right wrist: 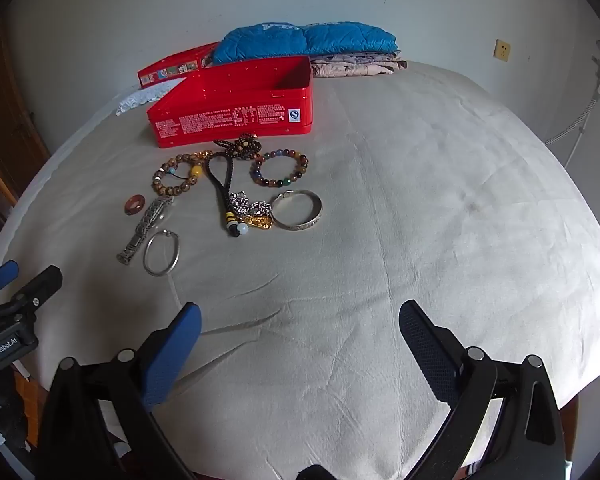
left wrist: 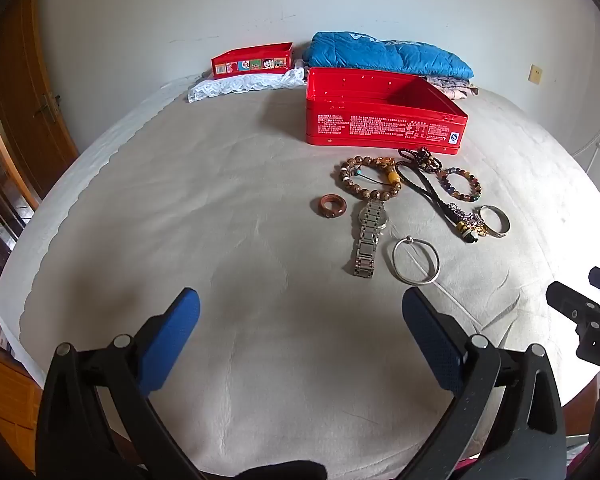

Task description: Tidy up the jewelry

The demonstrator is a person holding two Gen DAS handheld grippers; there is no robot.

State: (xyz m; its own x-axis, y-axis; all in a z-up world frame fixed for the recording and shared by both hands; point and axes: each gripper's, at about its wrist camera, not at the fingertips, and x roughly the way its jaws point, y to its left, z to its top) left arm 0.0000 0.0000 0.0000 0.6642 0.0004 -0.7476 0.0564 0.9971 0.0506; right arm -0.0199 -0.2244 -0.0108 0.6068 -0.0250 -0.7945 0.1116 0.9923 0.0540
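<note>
An open red tin box (left wrist: 384, 124) (right wrist: 236, 120) stands on the bed. In front of it lies jewelry: a brown bead bracelet (left wrist: 370, 178) (right wrist: 178, 180), a colourful bead bracelet (left wrist: 462, 184) (right wrist: 280, 168), a black cord necklace (left wrist: 432, 188) (right wrist: 224, 184), a metal watch (left wrist: 370, 236) (right wrist: 146, 224), a thin silver bangle (left wrist: 416, 260) (right wrist: 161, 253), a wide silver bangle (left wrist: 494, 220) (right wrist: 296, 210) and a reddish ring (left wrist: 329, 206) (right wrist: 134, 205). My left gripper (left wrist: 300, 334) is open and empty, short of the jewelry. My right gripper (right wrist: 300, 348) is open and empty, to the right of it.
The red lid (left wrist: 252, 60) (right wrist: 172, 66) rests on white lace (left wrist: 244, 86) at the back. Folded blue quilt (left wrist: 384, 54) (right wrist: 304, 44) lies behind the box. The bed sheet (left wrist: 204, 208) (right wrist: 440, 200) is beige. A wooden door (left wrist: 24, 92) is at the left.
</note>
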